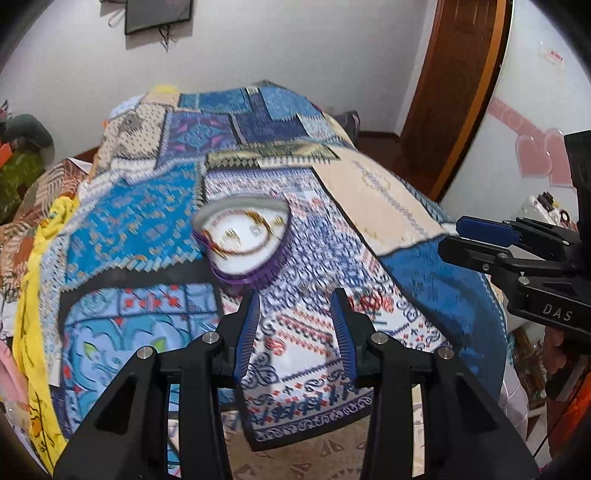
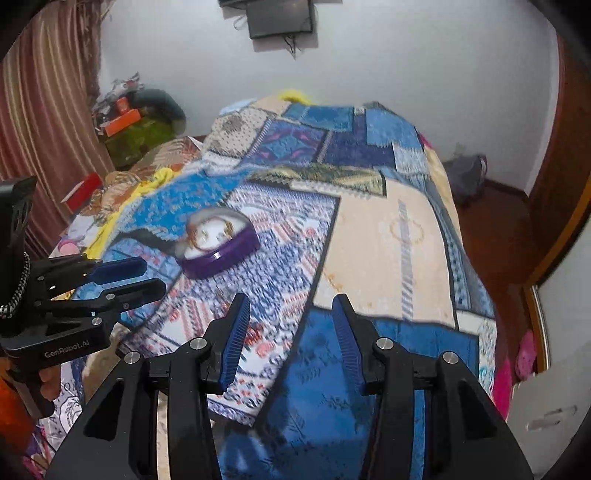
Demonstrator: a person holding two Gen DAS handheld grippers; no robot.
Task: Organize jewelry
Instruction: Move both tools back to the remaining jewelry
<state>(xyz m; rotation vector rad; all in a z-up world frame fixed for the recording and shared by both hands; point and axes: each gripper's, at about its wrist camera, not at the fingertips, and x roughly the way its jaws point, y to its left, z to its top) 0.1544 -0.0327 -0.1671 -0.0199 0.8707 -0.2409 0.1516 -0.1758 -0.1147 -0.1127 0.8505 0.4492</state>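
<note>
A purple heart-shaped jewelry box (image 1: 245,242) with a white lining lies open on the patterned bedspread (image 1: 303,206). Inside it lie a gold chain (image 1: 236,251) and small gold pieces. My left gripper (image 1: 295,306) is open and empty, held just in front of the box. In the right wrist view the box (image 2: 218,245) sits ahead and to the left. My right gripper (image 2: 291,314) is open and empty, above the bedspread (image 2: 388,229). Each gripper shows in the other's view, the right one (image 1: 480,236) and the left one (image 2: 122,277), both open.
A yellow cloth (image 1: 37,295) and other fabrics pile up at the bed's left side. A wooden door (image 1: 454,92) stands at the right. A dark frame (image 2: 280,16) hangs on the far wall. A striped curtain (image 2: 40,122) hangs at the left.
</note>
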